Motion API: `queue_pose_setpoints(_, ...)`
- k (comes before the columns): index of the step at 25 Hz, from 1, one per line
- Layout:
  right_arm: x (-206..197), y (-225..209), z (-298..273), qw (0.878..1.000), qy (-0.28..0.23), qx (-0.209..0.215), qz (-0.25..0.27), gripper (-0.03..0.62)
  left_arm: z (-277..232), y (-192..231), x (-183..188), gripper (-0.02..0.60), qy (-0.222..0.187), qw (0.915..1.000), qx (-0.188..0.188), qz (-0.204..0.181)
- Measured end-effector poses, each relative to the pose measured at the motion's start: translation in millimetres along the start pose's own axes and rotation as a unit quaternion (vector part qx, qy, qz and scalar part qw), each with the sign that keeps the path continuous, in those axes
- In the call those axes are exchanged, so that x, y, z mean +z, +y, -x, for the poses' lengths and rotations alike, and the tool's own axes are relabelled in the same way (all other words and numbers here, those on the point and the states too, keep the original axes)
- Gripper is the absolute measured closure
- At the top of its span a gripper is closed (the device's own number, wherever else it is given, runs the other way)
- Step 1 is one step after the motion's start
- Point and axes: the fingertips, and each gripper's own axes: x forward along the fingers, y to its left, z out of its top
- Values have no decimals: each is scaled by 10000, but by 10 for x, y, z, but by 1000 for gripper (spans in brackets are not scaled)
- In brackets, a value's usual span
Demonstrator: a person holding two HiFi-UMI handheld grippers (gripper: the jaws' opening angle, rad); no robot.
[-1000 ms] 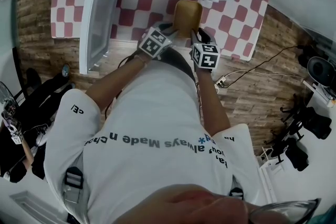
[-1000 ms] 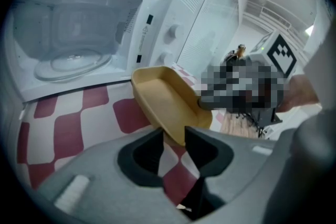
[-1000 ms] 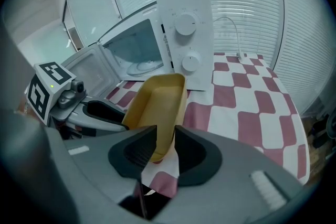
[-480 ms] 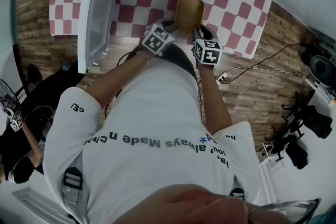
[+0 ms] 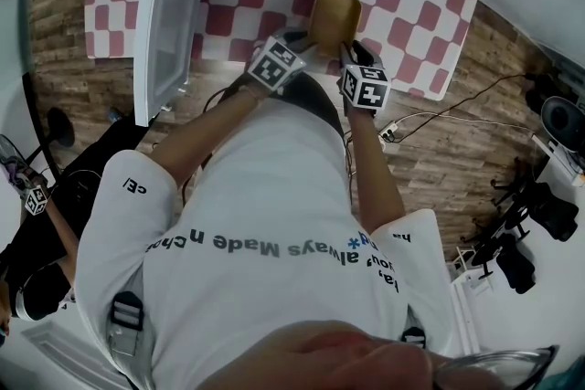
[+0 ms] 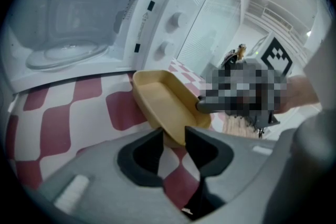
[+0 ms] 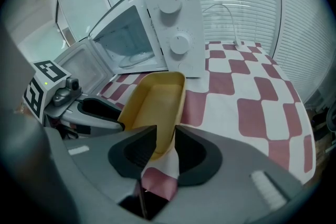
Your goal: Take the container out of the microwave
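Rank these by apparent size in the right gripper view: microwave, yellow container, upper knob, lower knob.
1. microwave
2. container, enlarged by nearness to the camera
3. upper knob and lower knob: they look about alike, so not ranked

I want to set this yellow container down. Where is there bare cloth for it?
Bare checkered cloth runs from the microwave rightward to the cloth's rounded edge; another strip lies before its open cavity. Tight: beside the open door, and where the left hand-held gripper and right hand-held gripper clamp the container.
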Motion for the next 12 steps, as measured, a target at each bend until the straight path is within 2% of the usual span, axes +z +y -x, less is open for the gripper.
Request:
queue_pose_setpoints(7,-41,8,-43,10000,12,21,-37,470,22,0,36,442,-60,10000,58,-51)
queue_pose_setpoints(12,76,-20,79,9995,-199,-162,162,459,133,27,108,418,-331,9992,228,-61)
